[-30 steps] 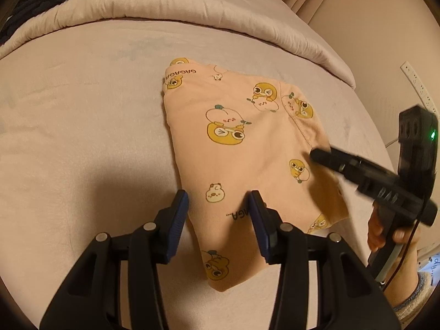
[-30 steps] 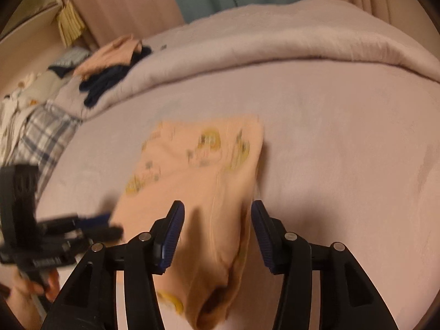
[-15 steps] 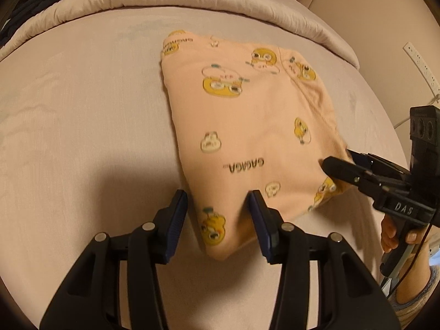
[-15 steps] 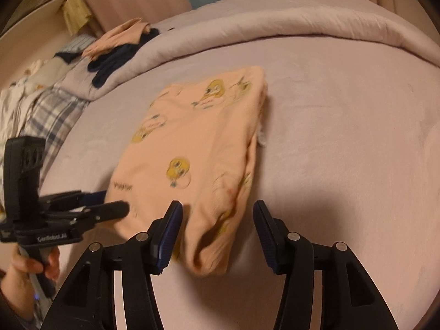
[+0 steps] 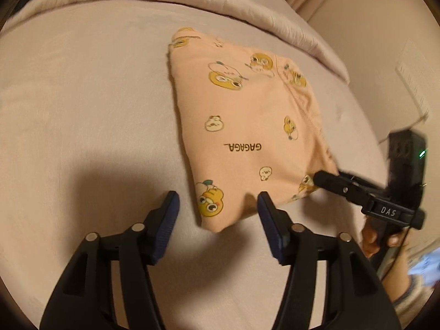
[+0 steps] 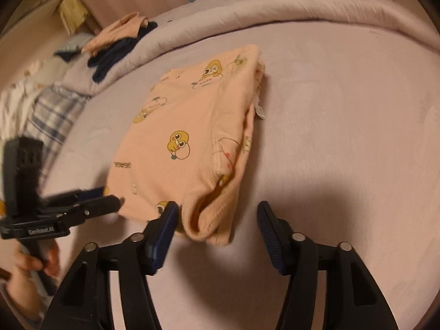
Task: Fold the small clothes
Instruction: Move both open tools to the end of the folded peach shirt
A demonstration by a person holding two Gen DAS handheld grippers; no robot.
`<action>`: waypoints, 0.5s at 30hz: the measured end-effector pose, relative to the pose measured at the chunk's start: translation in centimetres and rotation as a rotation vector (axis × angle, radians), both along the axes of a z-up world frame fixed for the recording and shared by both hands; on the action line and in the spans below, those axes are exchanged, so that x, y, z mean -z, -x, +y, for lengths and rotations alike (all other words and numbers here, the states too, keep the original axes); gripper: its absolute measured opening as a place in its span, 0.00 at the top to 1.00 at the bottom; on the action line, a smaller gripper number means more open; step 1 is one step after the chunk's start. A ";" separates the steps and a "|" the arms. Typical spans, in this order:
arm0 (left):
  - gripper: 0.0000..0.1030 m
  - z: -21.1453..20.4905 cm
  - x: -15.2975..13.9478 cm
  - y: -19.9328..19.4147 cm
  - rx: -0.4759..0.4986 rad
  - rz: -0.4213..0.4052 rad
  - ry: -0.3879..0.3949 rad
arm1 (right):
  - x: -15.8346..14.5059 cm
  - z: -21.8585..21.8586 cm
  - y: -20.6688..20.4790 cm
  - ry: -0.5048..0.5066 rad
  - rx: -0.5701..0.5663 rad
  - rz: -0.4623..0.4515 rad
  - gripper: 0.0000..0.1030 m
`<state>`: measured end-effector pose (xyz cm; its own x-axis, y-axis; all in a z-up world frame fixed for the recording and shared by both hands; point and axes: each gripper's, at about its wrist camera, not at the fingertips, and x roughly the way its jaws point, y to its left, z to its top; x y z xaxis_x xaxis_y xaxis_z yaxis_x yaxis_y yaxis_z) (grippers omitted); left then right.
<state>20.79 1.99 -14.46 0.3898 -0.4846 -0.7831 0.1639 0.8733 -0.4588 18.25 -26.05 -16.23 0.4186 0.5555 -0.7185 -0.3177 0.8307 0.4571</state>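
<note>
A soft peach cotton garment (image 5: 247, 126) printed with yellow ducks lies folded flat on the smooth beige bedspread (image 5: 82, 110), its long axis running from 11 to 5 o'clock. The left gripper (image 5: 217, 206) and right gripper (image 6: 217, 214) are both opening, blue ribbed pads straddling its near corners, gripping nothing
</note>
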 end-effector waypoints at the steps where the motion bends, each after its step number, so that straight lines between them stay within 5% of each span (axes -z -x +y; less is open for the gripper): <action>1: 0.39 0.4 -0.1 0.0 -0.012 0.005 0.024 | 0.1 -0.5 0.0 -0.032 0.006 0.013 0.37; 8: 0.39 3.7 0.6 -0.7 -0.111 0.069 0.220 | 0.9 -2.2 -0.7 -0.190 0.041 0.102 0.32; 15: 0.39 2.4 0.4 -2.2 -0.104 0.072 0.220 | 1.5 -2.6 -1.7 -0.274 0.053 0.139 0.32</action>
